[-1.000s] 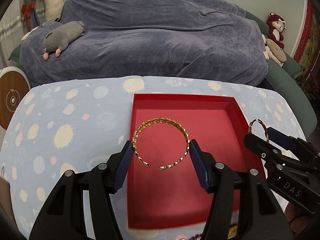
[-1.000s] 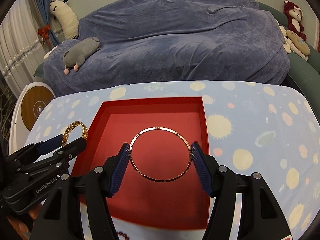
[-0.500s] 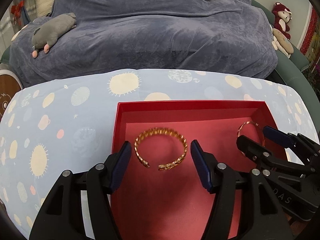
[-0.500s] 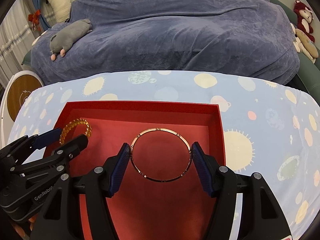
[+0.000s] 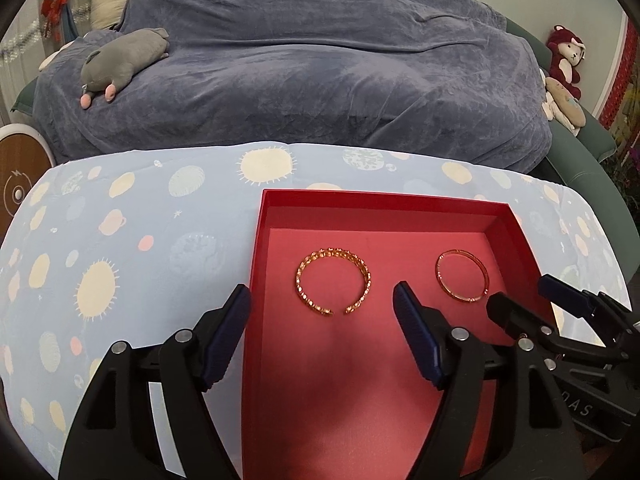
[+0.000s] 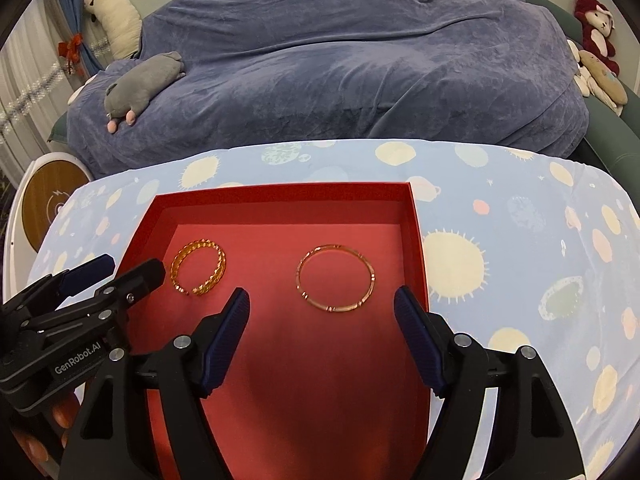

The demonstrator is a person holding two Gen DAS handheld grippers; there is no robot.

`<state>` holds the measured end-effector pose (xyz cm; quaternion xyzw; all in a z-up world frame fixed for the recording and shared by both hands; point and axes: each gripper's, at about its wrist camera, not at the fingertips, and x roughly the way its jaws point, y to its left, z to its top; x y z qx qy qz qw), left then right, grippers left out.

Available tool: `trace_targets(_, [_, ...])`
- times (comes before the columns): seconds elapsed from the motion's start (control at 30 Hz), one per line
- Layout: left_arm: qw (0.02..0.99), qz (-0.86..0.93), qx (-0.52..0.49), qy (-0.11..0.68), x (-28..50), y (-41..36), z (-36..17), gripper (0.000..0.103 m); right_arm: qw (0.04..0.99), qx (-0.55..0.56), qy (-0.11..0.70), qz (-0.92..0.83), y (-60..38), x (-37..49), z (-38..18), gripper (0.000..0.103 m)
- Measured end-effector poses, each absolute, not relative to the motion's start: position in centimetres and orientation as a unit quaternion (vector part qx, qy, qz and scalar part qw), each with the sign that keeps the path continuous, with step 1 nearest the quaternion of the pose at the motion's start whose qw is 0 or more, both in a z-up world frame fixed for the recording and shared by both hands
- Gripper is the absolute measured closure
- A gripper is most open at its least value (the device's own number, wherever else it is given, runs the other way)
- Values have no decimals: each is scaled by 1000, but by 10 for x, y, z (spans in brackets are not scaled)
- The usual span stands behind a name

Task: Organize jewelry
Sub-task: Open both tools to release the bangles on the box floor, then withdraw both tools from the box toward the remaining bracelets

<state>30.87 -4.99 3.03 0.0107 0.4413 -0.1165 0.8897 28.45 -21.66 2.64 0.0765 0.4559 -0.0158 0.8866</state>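
**Two bracelets lie in the red box, both tongs spread and empty**

A shallow red box (image 5: pixel 496 216) sits on a surface covered with a pale blue cloth (image 5: pixel 120 240) printed with suns and planets. Inside it, on the red floor, lie two gold bracelets, well apart from each other.

The open cuff bracelet (image 5: pixel 333 280), with a chain-like pattern and a gap facing the camera, lies in the left half of the box. The left tongs (image 5: pixel 322 332) hang just short of it, fingers spread wider than the cuff and holding nothing. The left finger is over the box's left wall; the right finger is over the box floor. The cuff lies just beyond the fingertips, touching neither pad.

The thin closed bangle (image 6: pixel 335 277) lies in the right half, near the right wall. The right tongs (image 6: pixel 322 330) are likewise spread wide and empty, the bangle lying flat just ahead of the fingertips and clear of both. In the right wrist view the left tongs show at the lower left, with the cuff just beyond their tips.

Behind the surface is a sofa under a dark blue cover (image 6: pixel 340 60), with a grey plush animal (image 6: pixel 142 84) lying on it and more soft toys (image 6: pixel 596 32) at the far right.
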Motion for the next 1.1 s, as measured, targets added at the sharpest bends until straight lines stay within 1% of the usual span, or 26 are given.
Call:
trace_targets(0.3, [891,-104,12,442,252,-27,32,33,889,68,453,-15,-201,228,30,31])
trace_targets(0.6, [881,-101,18,463,203,-15,16,33,880,52,471,-28,-196,182,14,31])
trace_targets(0.93, [877,-92,16,471,180,-7,13,34,879,53,472,-32,-194,159,14,31])
trace_targets(1.1, [883,-86,-2,461,172,1,27,33,890,62,451,-41,-198,147,34,31])
